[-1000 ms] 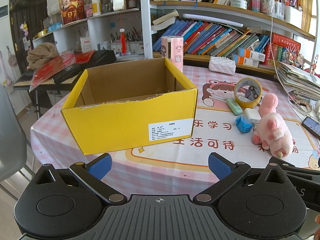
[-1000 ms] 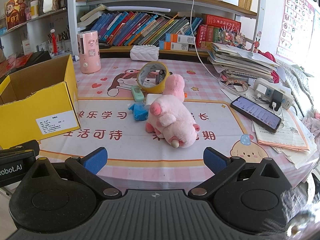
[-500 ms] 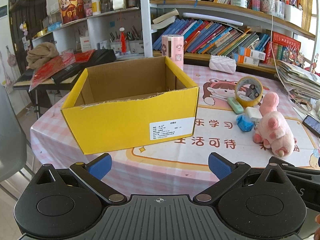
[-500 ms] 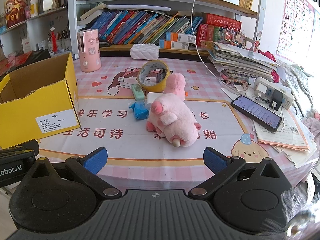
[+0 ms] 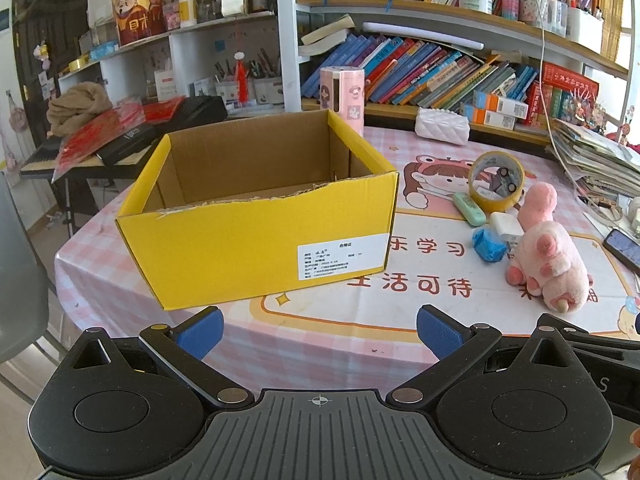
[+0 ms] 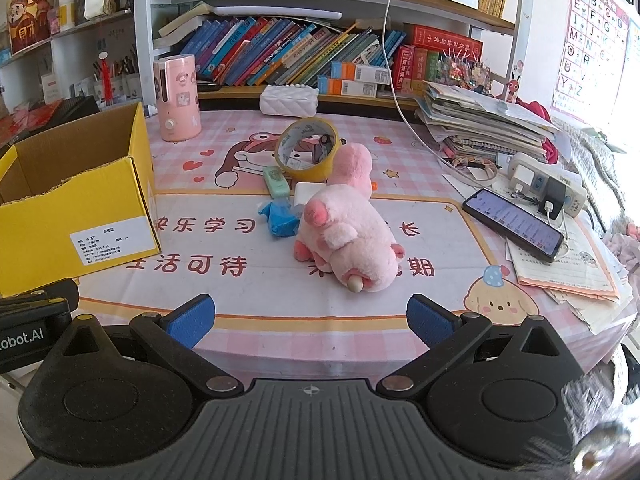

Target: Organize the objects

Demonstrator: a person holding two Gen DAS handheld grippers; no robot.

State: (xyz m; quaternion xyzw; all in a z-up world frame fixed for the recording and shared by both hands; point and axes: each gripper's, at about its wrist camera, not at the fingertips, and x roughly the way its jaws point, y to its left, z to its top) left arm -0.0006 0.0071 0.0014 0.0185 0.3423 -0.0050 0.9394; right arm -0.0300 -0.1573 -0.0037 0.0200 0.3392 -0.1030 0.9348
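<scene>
Nothing has gone into the yellow box (image 5: 256, 216) yet, as far as you can see: from the left wrist view its inside shows only bare cardboard, though the near wall hides the front of the floor. So your sorting looks to be at the very start, with every loose item left to move.

Both claws are wide and hold nothing. Your left gripper (image 5: 318, 326) hangs over the near table edge with the box at 12 o'clock. Your right gripper (image 6: 308, 320) also hangs at the near edge, with the pink plush toy (image 6: 348, 236) at 12 o'clock and the box off at 10 o'clock.

The loose things sit in a tight cluster well apart from the box (to its right on the mat). Counted from the right wrist view:
- 1 pink plush toy, lying on its side, nearest you.
- 1 roll of yellow tape (image 6: 308, 152), standing on edge behind the toy at 12 o'clock.
- 1 pale green eraser-like bar (image 6: 276, 180), just beside the tape.
- 1 small white block (image 6: 302, 196), touching the toy.
- 1 crumpled blue piece (image 6: 280, 220), at the toy's 9 o'clock.

That makes 5 items to box, in my judgement. The phone (image 6: 512, 224) at 2 o'clock, plugged into a charger, and the paper stack (image 6: 480, 120) probably stay where they are.
</scene>
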